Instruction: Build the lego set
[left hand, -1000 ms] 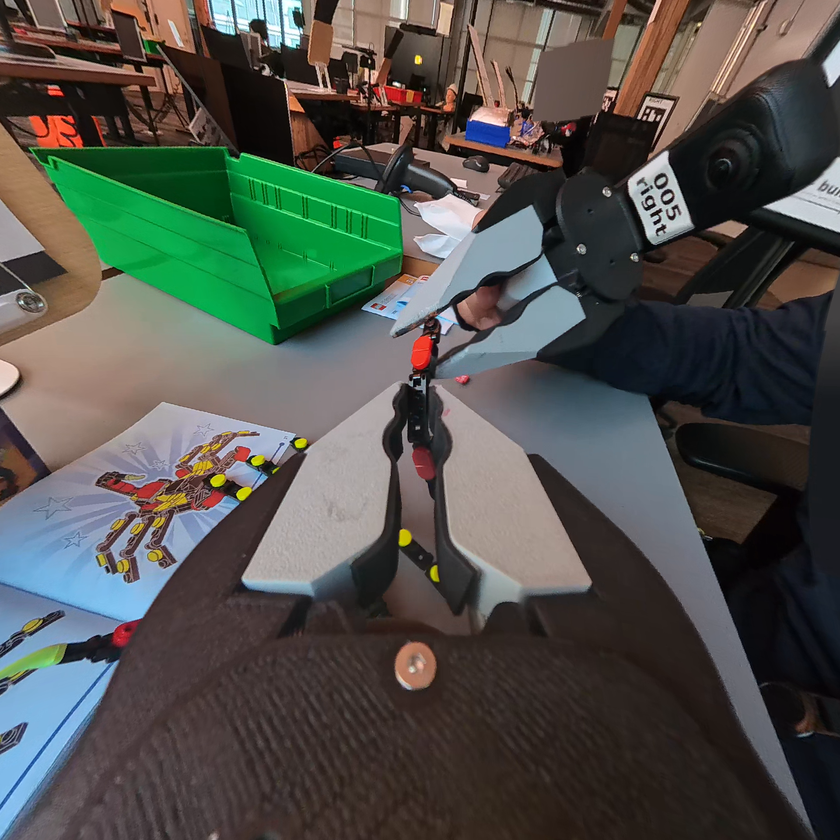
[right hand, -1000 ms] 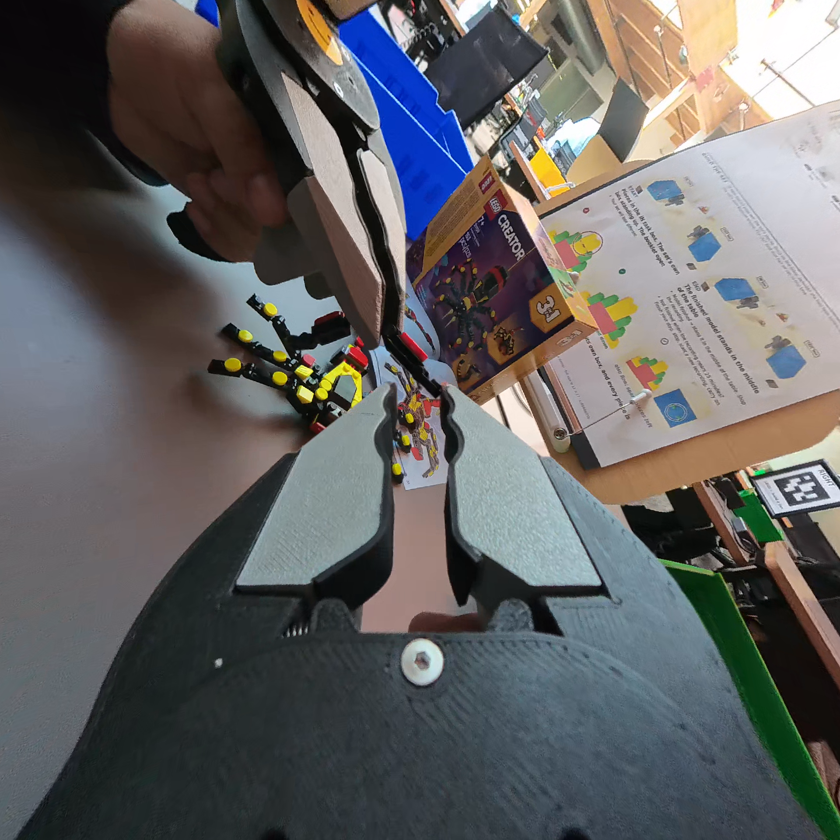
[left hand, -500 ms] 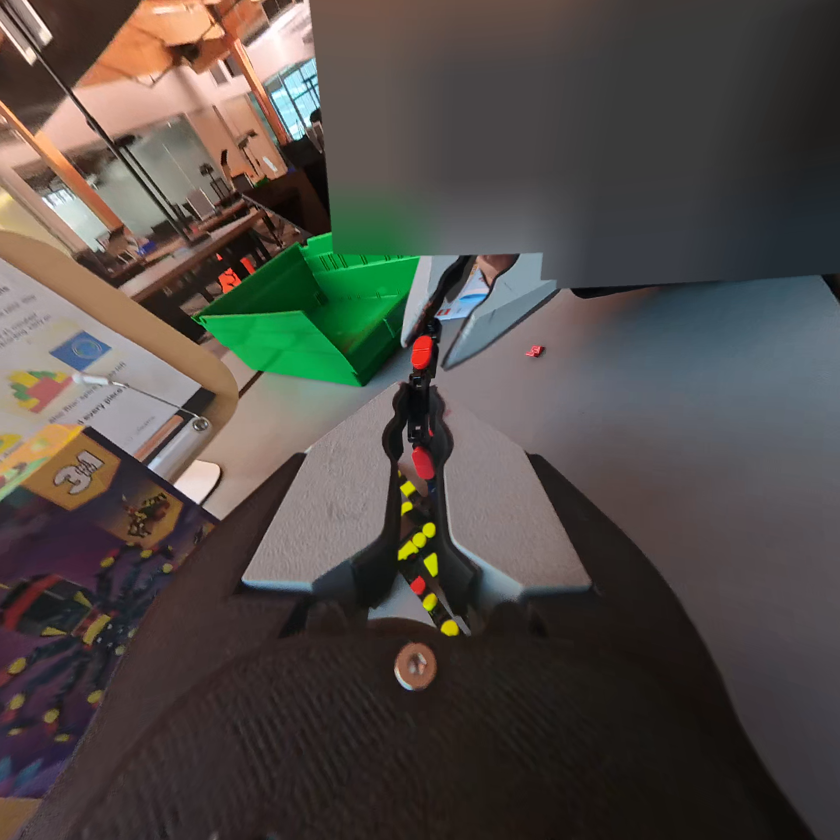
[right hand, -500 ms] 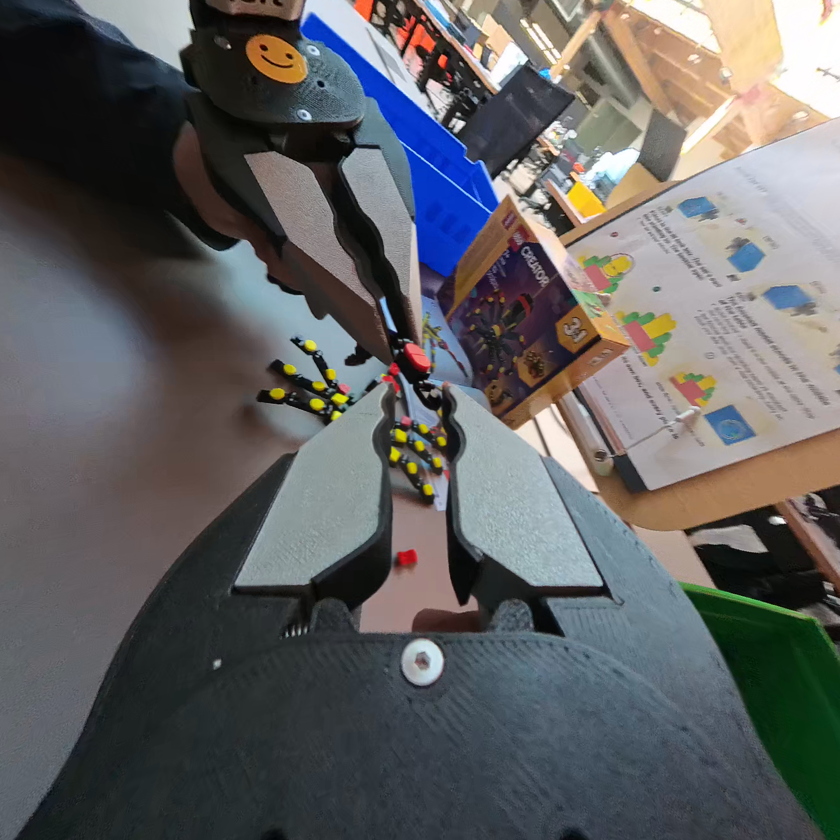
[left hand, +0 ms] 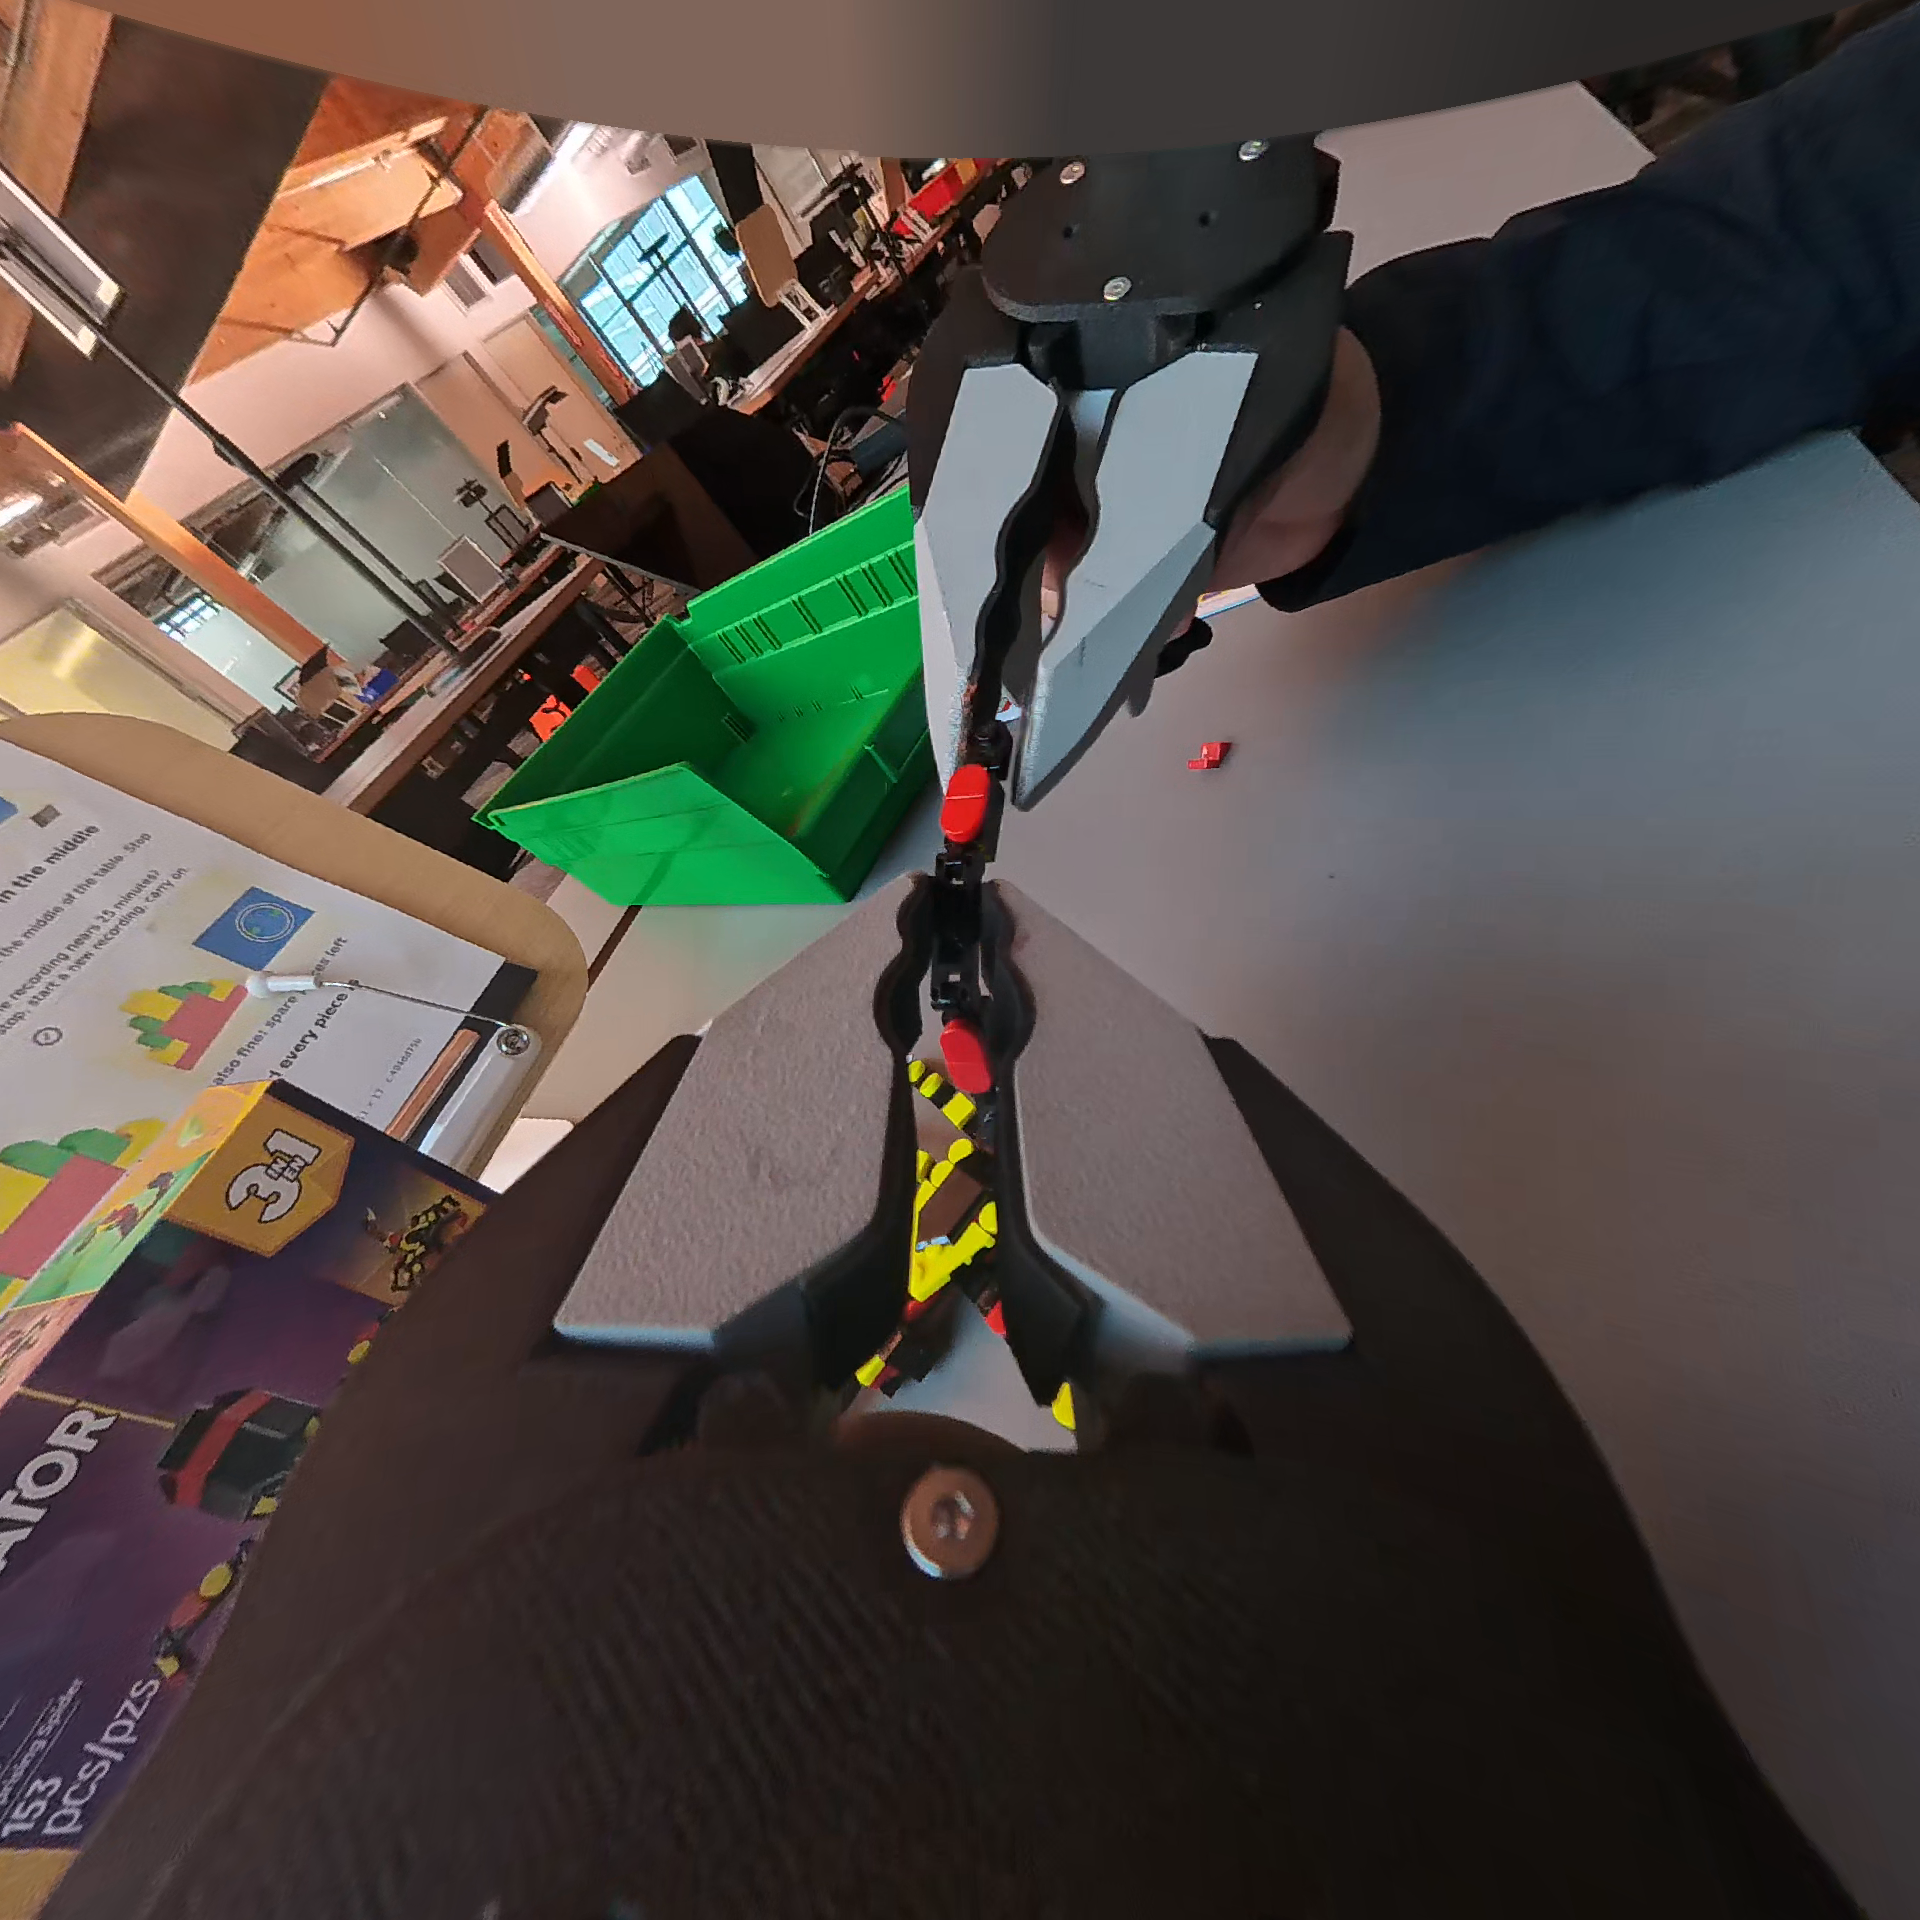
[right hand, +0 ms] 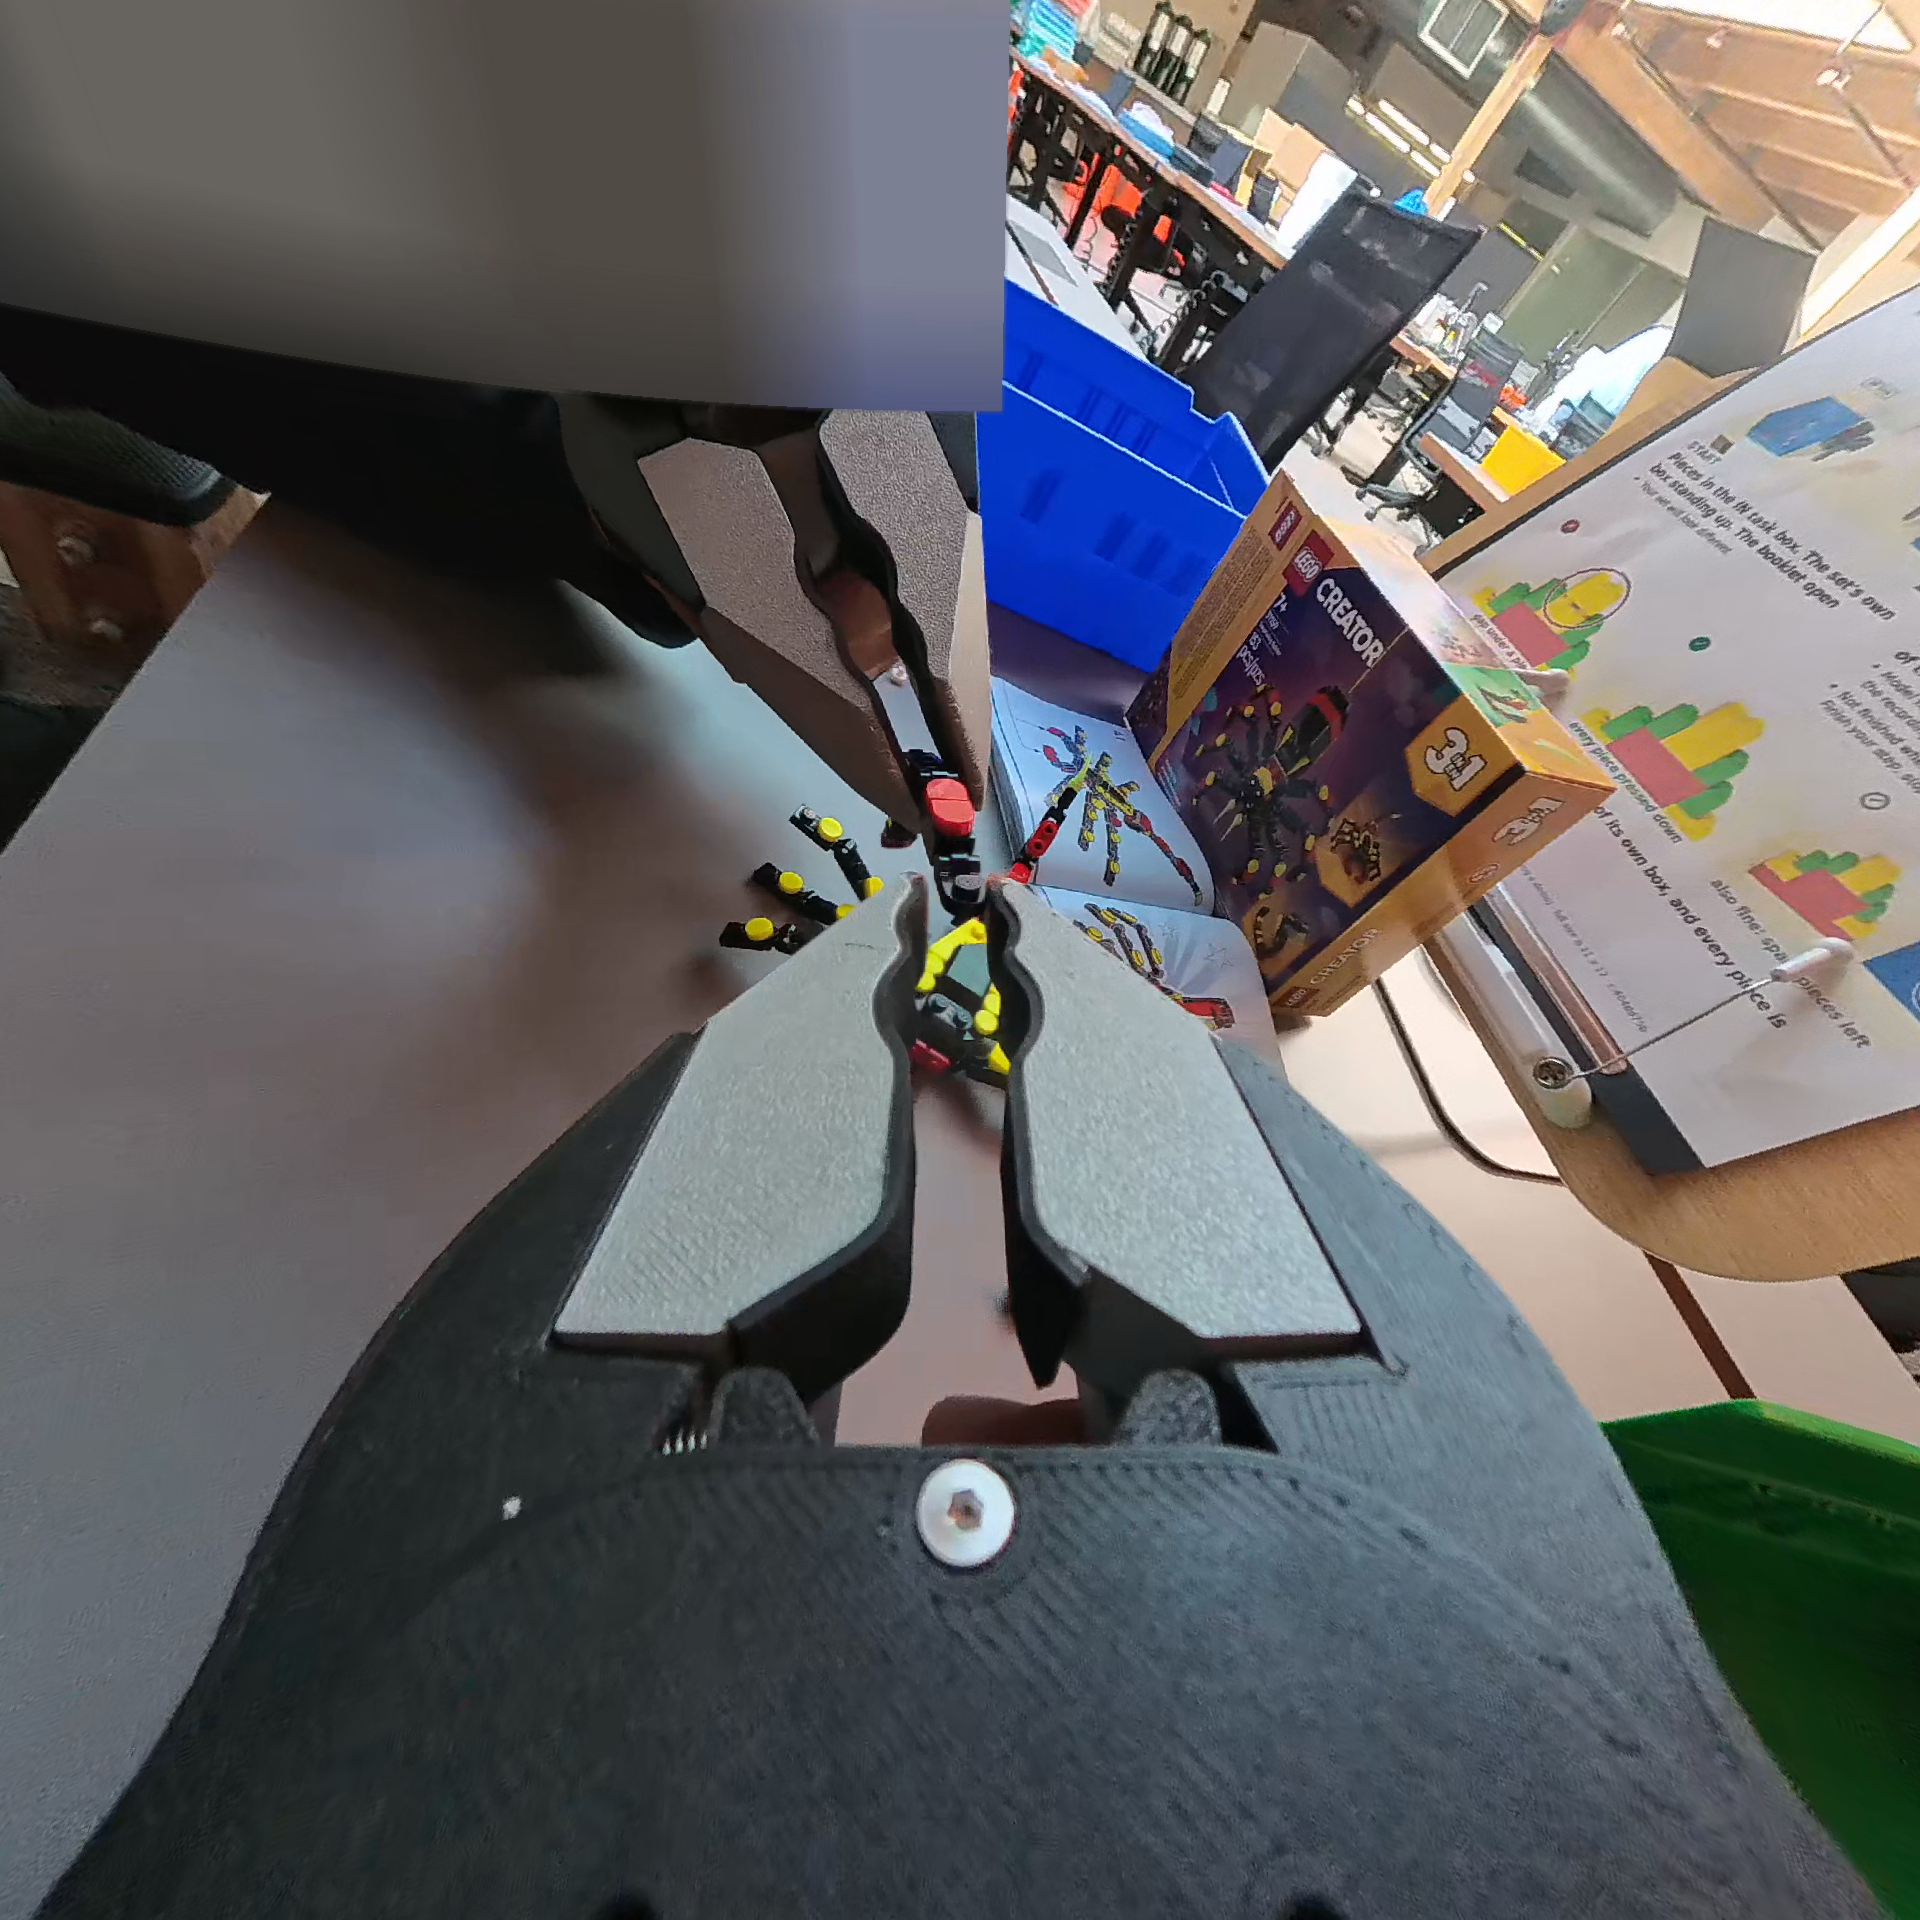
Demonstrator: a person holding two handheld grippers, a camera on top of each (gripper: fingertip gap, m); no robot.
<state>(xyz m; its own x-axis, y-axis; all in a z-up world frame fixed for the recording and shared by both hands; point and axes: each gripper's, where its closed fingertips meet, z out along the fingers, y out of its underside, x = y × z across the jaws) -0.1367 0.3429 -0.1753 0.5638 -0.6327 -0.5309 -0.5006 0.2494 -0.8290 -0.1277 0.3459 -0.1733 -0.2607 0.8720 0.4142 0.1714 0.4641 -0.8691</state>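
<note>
The left gripper [left hand: 954,914] is clenched on a black lego leg [left hand: 958,935] with red caps, held above the grey table [left hand: 1507,935]. The leg's far end reaches the right gripper [left hand: 987,779], whose fingers stand a little apart there; whether they pinch it cannot be told. The left wrist view alone shows a small red piece [left hand: 1208,755] lying loose on the table beside that gripper, and the whole green bin [left hand: 727,769] behind. The right wrist view shows its own fingers [right hand: 790,1091] parted just below the leg [right hand: 951,821], with the yellow and black model [right hand: 961,997] on the table seen through the gap. Only this view shows the loose black legs with yellow studs [right hand: 800,894] left of the model, the open booklet [right hand: 1101,810], the blue bin [right hand: 1101,499], and the full front of the lego box [right hand: 1340,769] leaning by the instruction board [right hand: 1714,810].
</note>
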